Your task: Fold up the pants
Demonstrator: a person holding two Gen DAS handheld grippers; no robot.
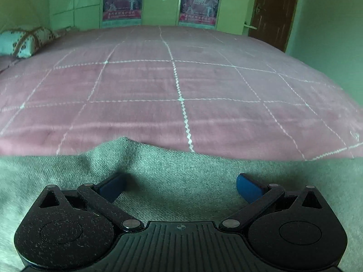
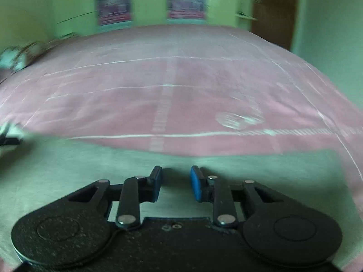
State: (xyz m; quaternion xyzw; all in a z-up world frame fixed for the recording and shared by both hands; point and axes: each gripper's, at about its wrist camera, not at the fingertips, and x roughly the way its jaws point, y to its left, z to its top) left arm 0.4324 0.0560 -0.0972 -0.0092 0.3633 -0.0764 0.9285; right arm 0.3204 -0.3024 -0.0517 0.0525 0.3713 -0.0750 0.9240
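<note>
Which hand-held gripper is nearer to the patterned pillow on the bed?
Left. The pillow lies far off to the left of both; the left hand-held gripper sits on that side, the right hand-held gripper farther away over the grey pants.

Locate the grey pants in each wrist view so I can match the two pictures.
Left wrist: the grey pants fill the bottom, under the wide-open left hand-held gripper, with a raised wrinkle at their far edge.
Right wrist: the pants cover the lower left and centre, under the open right hand-held gripper; the picture is blurred.
Shared landmark: the two posters beyond the pink blanket.
</note>
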